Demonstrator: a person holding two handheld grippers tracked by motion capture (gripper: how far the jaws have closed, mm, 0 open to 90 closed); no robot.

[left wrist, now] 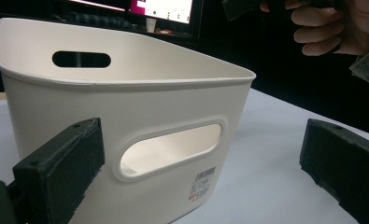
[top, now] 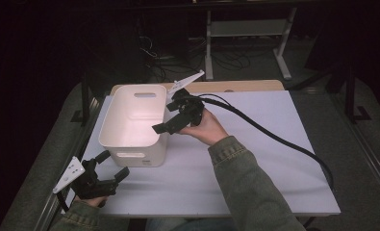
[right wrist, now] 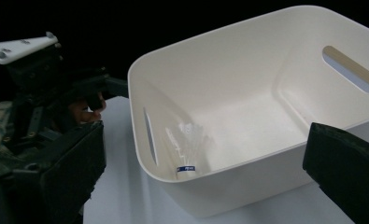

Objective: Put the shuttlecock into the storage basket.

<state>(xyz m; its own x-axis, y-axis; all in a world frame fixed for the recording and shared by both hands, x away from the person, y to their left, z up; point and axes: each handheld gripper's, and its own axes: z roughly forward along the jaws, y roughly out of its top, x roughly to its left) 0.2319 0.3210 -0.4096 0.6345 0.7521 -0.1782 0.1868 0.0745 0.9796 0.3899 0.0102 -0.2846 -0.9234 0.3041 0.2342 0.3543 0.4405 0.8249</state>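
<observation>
A white rectangular table top (top: 255,159) lies over a light wooden board (top: 235,86) whose far edge shows beyond it, and both stand in a dim room where the light falls mostly on the table surface. Behind the table a pale metal shelf frame (top: 247,36) stands on a grey floor (top: 322,96), with dark cables (top: 178,65) tangled on the floor beside it (the far wall is lost in darkness). In the left gripper view, lit computer screens (left wrist: 161,8) glow at the top edge.
</observation>
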